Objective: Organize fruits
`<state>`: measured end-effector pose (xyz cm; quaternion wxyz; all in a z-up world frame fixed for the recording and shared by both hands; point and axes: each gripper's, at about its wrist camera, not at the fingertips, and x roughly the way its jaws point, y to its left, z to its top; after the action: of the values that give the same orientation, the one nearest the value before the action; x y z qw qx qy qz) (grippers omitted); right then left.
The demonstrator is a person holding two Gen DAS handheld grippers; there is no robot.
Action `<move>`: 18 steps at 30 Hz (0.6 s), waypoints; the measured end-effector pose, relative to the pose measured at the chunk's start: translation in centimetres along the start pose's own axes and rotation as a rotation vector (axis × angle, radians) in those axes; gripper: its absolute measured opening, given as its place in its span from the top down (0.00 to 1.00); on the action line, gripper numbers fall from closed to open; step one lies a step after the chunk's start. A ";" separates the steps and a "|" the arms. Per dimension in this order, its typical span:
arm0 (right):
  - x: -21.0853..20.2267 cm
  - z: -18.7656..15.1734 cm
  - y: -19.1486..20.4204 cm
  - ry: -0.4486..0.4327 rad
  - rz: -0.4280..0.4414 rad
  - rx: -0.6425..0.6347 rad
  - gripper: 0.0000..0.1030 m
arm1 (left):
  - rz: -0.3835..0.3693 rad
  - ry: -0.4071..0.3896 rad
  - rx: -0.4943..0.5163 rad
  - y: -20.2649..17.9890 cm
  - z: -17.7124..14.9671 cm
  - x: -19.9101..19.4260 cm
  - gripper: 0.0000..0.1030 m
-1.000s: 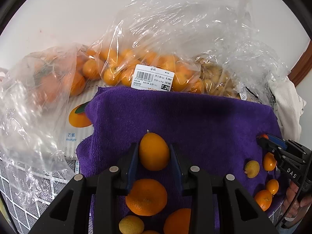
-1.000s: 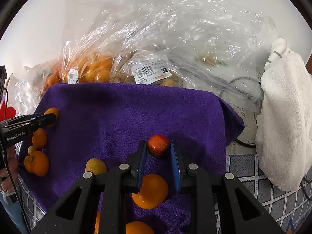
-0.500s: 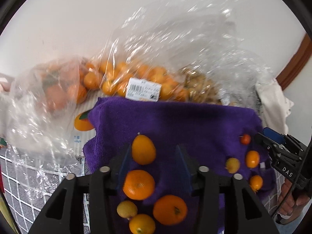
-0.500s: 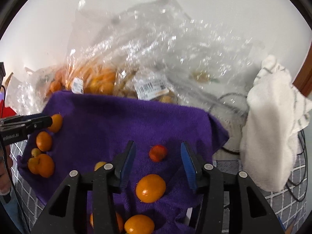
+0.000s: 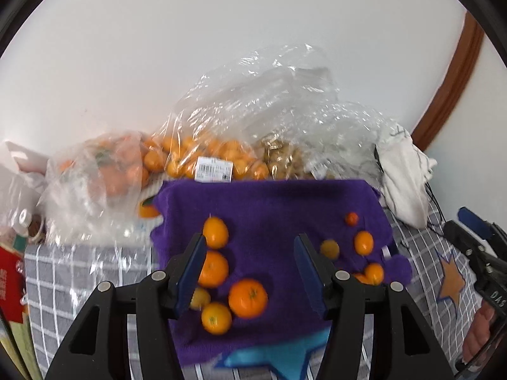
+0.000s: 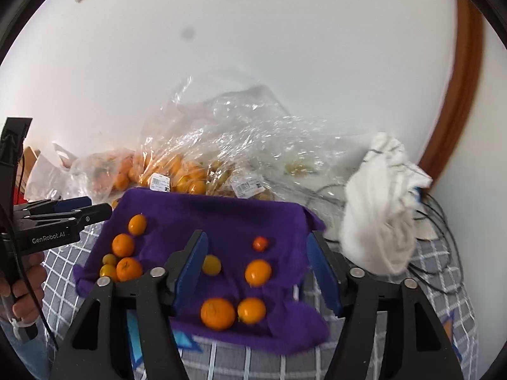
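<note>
Left gripper (image 5: 250, 258) released, jaws just been opening, nothing gripped; it hangs above the purple towel (image 5: 285, 205). The oval orange fruit (image 5: 215, 232) lies free near the towel's left edge, heading a cluster of oranges. Right gripper (image 6: 256, 258) also released, jaws just been opening, empty. The small red fruit (image 6: 260, 243) sits toward the towel's right edge, apart from the pads. Bagged fruit (image 5: 202, 158) lines the towel's far edge.

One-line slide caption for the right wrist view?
Open right tool above a purple towel scattered with small fruits; bagged fruit behind.
</note>
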<state>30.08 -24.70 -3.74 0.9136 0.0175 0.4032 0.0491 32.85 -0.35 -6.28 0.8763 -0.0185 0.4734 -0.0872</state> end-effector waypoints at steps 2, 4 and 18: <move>-2.0 -1.2 -0.3 -0.005 -0.005 0.018 0.34 | 0.009 -0.007 0.017 -0.4 -1.6 -1.6 0.46; -3.4 -2.2 -0.6 0.000 -0.024 0.033 0.34 | 0.017 -0.010 0.018 -0.6 -3.0 -2.6 0.45; -14.4 -10.7 -0.9 -0.064 -0.038 0.096 0.14 | 0.010 -0.119 -0.002 -2.5 -13.0 -13.0 0.32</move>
<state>12.60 -27.20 -0.48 0.9250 0.0552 0.3758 0.0116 14.71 0.03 -2.36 0.9033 -0.0220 0.4206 -0.0810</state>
